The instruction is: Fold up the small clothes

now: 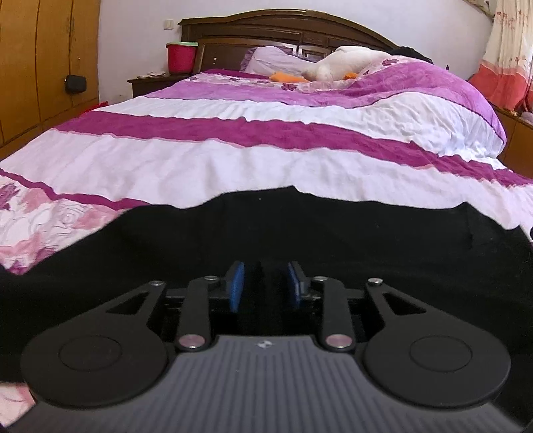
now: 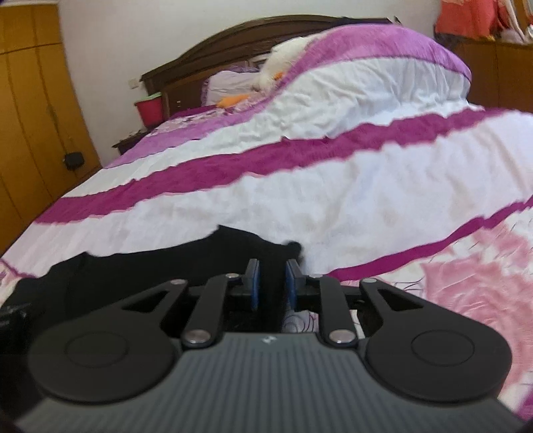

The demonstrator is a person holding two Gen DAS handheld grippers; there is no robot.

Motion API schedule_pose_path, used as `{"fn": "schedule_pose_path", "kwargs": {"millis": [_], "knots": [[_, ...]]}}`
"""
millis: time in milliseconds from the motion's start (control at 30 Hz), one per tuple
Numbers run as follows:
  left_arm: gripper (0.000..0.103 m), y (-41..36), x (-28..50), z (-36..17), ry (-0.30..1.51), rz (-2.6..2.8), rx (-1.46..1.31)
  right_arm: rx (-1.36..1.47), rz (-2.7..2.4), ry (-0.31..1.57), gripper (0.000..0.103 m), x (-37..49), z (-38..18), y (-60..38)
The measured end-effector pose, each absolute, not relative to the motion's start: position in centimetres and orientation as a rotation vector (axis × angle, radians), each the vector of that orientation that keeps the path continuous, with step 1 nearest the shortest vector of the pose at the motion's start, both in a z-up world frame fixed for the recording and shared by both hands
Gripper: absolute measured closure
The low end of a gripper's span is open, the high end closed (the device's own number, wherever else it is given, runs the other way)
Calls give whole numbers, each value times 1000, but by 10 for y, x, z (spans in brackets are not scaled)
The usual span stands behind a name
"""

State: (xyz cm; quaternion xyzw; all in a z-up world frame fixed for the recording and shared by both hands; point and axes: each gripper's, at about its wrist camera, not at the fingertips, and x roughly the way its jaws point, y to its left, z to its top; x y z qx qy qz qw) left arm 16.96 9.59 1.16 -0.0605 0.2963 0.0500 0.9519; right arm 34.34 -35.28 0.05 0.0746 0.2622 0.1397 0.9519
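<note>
A black garment (image 1: 333,233) lies spread flat across the near end of the bed. In the left wrist view my left gripper (image 1: 265,283) hovers low over the garment's middle. Its blue pads (image 1: 237,286) stand apart, with a plain gap and only dark cloth showing beneath. In the right wrist view the same black garment (image 2: 140,269) stretches to the left, its right corner ending just ahead of my right gripper (image 2: 272,283). The right gripper's blue pads (image 2: 255,286) are a narrow gap apart. Black cloth shows in that gap, and I see no pad pressing on it.
The bed carries a white and magenta striped quilt (image 1: 253,156) with a raised fold at the right (image 2: 383,73). A white plush toy (image 1: 346,63) and pillow lie by the dark headboard (image 1: 286,30). A red bucket (image 1: 181,57) stands on the nightstand, and wooden wardrobes (image 1: 40,66) line the left.
</note>
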Motion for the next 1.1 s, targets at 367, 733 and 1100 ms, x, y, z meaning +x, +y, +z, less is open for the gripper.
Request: {"fn": "schedule_pose_path", "kwargs": {"millis": [367, 733, 1100], "knots": [[51, 82, 108, 43, 623, 93, -96, 124, 399, 637, 81, 283, 9, -334], [48, 101, 57, 45, 649, 198, -137, 133, 361, 696, 53, 272, -33, -330], [48, 144, 16, 45, 662, 337, -168, 151, 336, 627, 52, 233, -6, -335]]}}
